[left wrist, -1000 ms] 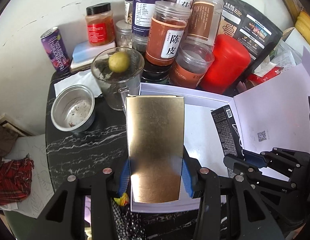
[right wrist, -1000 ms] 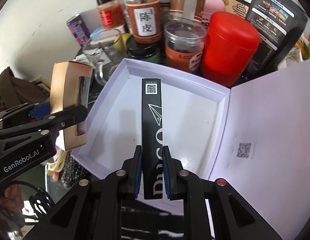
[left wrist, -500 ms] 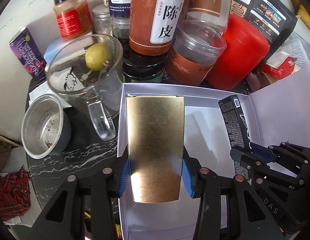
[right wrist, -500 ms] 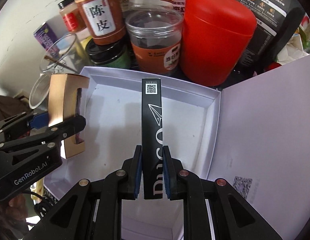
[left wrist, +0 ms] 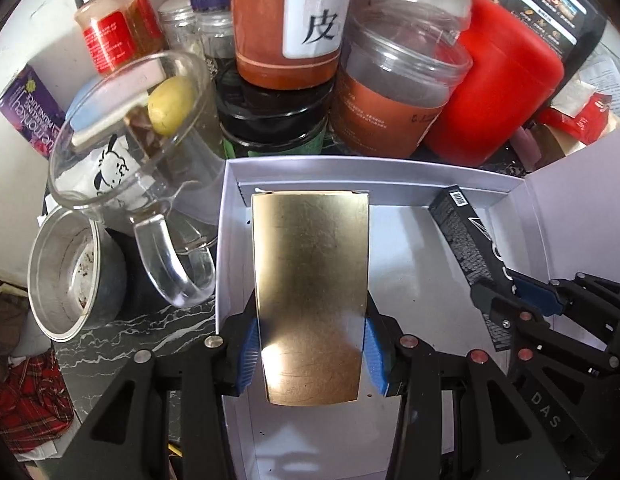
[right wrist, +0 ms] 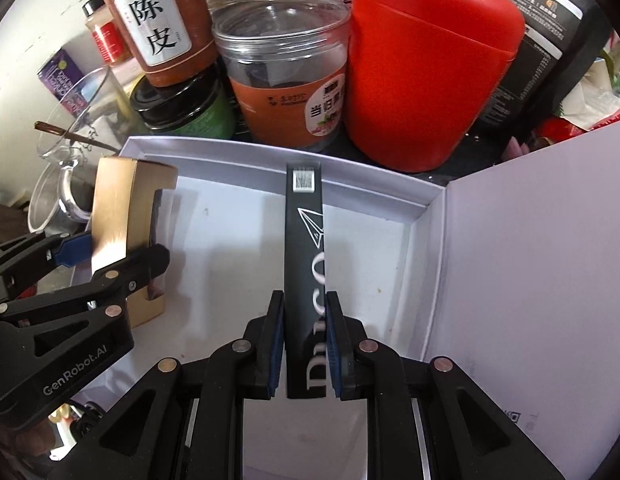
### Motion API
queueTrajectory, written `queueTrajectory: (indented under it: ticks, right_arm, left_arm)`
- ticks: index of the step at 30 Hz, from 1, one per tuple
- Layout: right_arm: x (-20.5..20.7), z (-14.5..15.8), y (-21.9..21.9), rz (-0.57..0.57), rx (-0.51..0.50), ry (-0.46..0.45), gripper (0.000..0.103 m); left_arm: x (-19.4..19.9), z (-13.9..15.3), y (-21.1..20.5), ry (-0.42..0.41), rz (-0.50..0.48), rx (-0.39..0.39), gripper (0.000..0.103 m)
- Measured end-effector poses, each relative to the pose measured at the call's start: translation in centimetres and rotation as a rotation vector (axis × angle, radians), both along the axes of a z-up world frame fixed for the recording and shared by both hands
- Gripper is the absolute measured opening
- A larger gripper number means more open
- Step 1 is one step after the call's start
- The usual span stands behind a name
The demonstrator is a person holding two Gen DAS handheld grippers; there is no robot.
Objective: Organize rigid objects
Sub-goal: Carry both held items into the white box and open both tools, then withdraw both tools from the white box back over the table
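Observation:
My left gripper (left wrist: 310, 354) is shut on a flat gold box (left wrist: 310, 280), its blue pads pressing both long sides. The gold box hangs inside the left part of an open white gift box (left wrist: 410, 172), its far end close to the back wall. My right gripper (right wrist: 305, 344) is shut on a slim black box (right wrist: 303, 232) with a QR code and a paper-plane mark, held over the middle of the white gift box (right wrist: 229, 152). In the right wrist view the gold box (right wrist: 113, 216) and left gripper (right wrist: 109, 256) appear at the left. The black box (left wrist: 466, 248) shows at the right in the left wrist view.
Behind the gift box crowd jars (right wrist: 281, 76), a red canister (right wrist: 426, 68) and a black pouch (left wrist: 542, 8). A glass mug (left wrist: 137, 152) holding a lime and a metal cup (left wrist: 65, 276) stand left of it on dark marble. The white lid (right wrist: 542, 260) stands open at the right.
Both grippers have sunk and moved forward toward the jars, carrying the gold box and the black box from above the gift box's front down into it. Both grips are unchanged.

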State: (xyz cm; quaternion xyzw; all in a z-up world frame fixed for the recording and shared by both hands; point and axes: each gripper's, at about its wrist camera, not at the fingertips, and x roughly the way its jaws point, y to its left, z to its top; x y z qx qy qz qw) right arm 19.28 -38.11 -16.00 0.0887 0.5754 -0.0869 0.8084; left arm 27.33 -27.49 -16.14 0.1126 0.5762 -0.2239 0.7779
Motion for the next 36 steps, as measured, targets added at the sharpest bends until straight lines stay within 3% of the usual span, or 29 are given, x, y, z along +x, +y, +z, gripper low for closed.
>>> queueTrajectory:
  ticks: [2,6,11,36]
  right_arm:
    - [0.3,-0.2,0.2,-0.004,-0.001,0.004,0.019]
    - [0.0,0.0,-0.1,-0.016,-0.001,0.011,0.030]
    - [-0.7,1.0,0.0,-0.012,-0.011,0.002,0.035]
    - [-4.7,10.0,2.9,0.001,-0.034,-0.118,0.036]
  left_arm:
    - [0.3,-0.4,0.1,0.035,0.016,-0.004,0.044]
    - [0.4,-0.5,-0.3,0.052,0.016,0.011,0.046]
    - [0.1,0.9,-0.7,0.006,0.010,0.017,0.047]
    - [-3.9,11.5,4.5,-0.108,0.072,-0.041,0.047]
